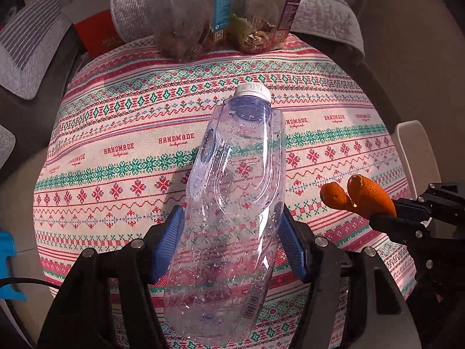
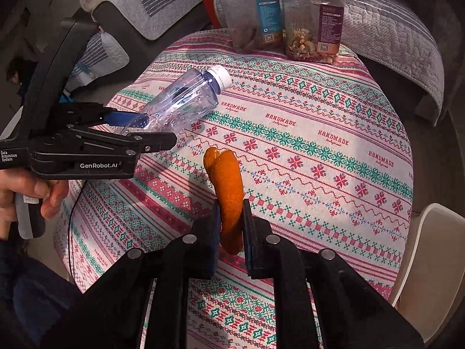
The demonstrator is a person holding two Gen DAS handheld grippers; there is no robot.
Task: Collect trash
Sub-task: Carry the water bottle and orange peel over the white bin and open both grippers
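Items in hand: my left hand-held gripper [image 1: 231,244] pinches a clear plastic water bottle [image 1: 232,203] low on its body between blue pads [image 1: 170,240], white cap [image 1: 252,90] pointing away, held above the counter [image 1: 116,174] with its patterned cloth. My right hand-held gripper [image 2: 229,232] is clamped on a strip of orange peel [image 2: 226,186], also held off the cloth. Two lidded snack jars [image 2: 279,17] stand side by side at the counter's far edge, well apart from both.
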